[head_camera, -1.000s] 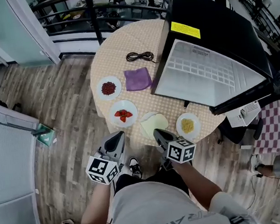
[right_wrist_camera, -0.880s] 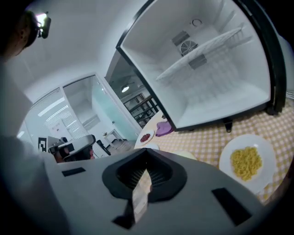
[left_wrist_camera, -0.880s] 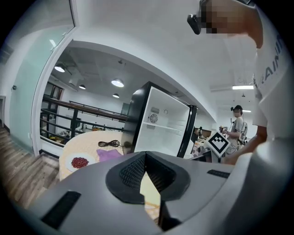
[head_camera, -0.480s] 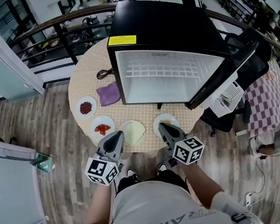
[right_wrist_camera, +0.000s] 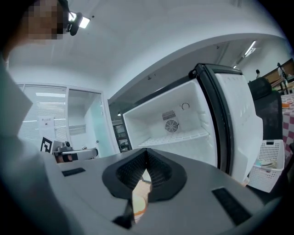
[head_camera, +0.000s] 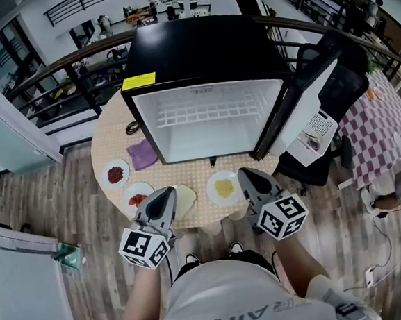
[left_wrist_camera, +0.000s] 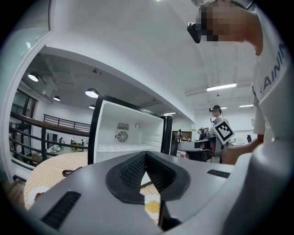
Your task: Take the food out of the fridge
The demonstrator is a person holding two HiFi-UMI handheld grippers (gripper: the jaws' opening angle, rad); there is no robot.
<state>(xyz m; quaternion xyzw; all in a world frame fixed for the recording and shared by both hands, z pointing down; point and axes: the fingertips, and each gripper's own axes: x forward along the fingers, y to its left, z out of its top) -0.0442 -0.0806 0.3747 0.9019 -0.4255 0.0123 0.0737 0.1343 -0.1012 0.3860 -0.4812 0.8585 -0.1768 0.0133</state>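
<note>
Fridge: a small black fridge [head_camera: 198, 48] with a white inside stands on a round table [head_camera: 108, 146] under a beige checked cloth, and its door [head_camera: 321, 103] is swung open to the right.
Food: four white plates lie outside, before the fridge's open front. In order leftward they are the yellow food plate [head_camera: 224, 187], pale flat food plate [head_camera: 184, 199], red pieces plate [head_camera: 137, 195] and dark red plate [head_camera: 115, 174]. The exact foods are hard to tell.
Cloth: a purple cloth [head_camera: 143, 154] lies just beside the fridge's left front corner.
Left gripper [head_camera: 167, 193]: it is in front of the fridge at the table edge, with its jaws clenched together on nothing.
Right gripper [head_camera: 247, 176]: it is in front of the fridge near the yellow food plate, with its jaws pressed together and gripping nothing.
</note>
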